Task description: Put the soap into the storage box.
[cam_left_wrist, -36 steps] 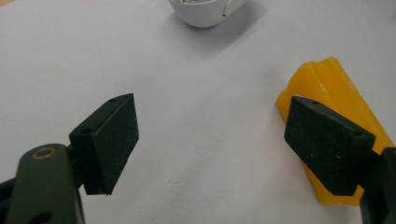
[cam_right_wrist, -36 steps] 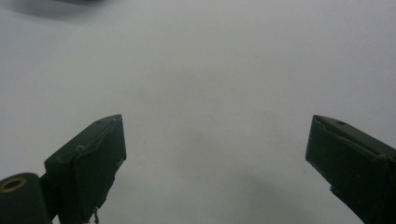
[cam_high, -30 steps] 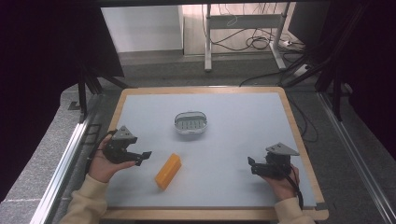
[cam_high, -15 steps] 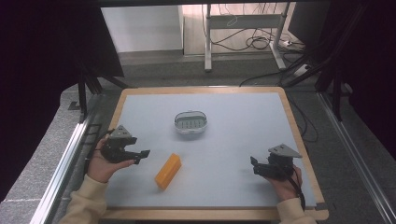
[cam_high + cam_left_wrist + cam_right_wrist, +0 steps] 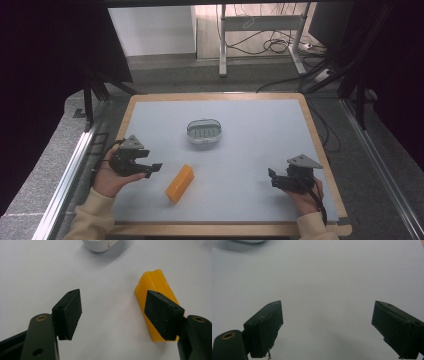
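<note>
On the pale mat of the table point(image 5: 250, 130), seen from the high view, a yellow block point(image 5: 180, 183) lay flat on its side near the front, with a small white dish point(image 5: 204, 131) well apart from it toward the middle. The left gripper point(image 5: 152, 169) sat just beside the block, held low in the left hand point(image 5: 107, 180), wrist cocked so that the jaws pointed across the mat at the block's near end. The right gripper point(image 5: 272, 179) was held well apart at the other side, its jaws pointing inward over bare mat, the right hand point(image 5: 305, 197) low near the front edge. The step in hand looked like the approach for a pick of the block by the left gripper; nothing was yet grasped.

In the left gripper view, the two black jaws stood wide apart and empty. The yellow block point(image 5: 155, 292) lay behind the right-hand jaw rather than between the two, and the rim of the white dish point(image 5: 100, 245) showed at the top edge. The next move would likely call for a shift sideways to bring the block into the gap, a small advance along its length, and then a close across its narrow faces.

In the right gripper view, the jaws were likewise spread wide with only bare mat between them, a sliver of the dish point(image 5: 249, 241) at the top left corner. That gripper appeared to be waiting.
</note>
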`<state>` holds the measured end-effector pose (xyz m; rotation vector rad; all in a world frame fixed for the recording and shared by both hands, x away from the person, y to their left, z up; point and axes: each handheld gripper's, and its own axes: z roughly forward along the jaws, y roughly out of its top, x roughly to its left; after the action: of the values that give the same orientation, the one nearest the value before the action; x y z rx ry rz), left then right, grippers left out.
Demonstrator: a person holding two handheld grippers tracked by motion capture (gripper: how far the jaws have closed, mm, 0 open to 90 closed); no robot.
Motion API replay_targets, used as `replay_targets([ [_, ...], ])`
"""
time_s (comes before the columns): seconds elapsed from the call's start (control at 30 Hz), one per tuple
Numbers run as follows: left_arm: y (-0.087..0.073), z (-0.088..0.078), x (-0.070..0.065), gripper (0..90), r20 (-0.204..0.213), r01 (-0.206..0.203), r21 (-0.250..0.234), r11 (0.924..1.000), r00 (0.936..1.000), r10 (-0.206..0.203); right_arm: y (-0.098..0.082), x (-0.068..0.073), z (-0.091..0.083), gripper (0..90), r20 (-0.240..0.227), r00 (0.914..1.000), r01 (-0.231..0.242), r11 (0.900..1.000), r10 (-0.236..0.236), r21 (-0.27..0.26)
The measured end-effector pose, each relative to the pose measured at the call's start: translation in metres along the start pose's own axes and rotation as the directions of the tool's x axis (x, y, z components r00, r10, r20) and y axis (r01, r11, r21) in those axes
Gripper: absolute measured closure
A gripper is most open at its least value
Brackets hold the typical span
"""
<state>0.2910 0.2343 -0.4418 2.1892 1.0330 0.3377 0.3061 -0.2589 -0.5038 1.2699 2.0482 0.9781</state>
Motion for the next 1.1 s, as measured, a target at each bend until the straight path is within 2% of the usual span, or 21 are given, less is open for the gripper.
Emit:
replay_targets([
  [0.2,0.005,-0.001,-0.011,29.7,0.016,-0.034,0.008,0.9994,0.9993,0.034,-0.001,0.000,0.001,10.9,0.002,1.0000,0.007,1.000,-0.007,0.013],
  [0.47,0.007,0.001,-0.017,29.9,0.020,-0.041,0.008,0.9991,0.9990,0.041,-0.001,0.000,0.001,10.9,0.010,0.9999,0.007,1.000,-0.007,0.015],
  [0.77,0.013,0.011,-0.026,29.7,0.034,-0.063,0.044,0.9970,0.9975,0.061,-0.001,0.000,0.003,10.9,0.011,0.9999,0.011,1.000,-0.011,0.027],
  [0.97,0.017,0.016,-0.033,29.9,0.051,-0.078,0.053,0.9955,0.9959,0.075,-0.001,0.002,0.003,10.9,0.012,0.9998,0.018,0.999,-0.019,0.030],
  [1.1,0.020,0.022,-0.040,30.8,0.071,-0.091,0.078,0.9928,0.9938,0.085,-0.002,0.001,0.004,10.9,0.011,0.9998,0.017,0.999,-0.018,0.033],
])
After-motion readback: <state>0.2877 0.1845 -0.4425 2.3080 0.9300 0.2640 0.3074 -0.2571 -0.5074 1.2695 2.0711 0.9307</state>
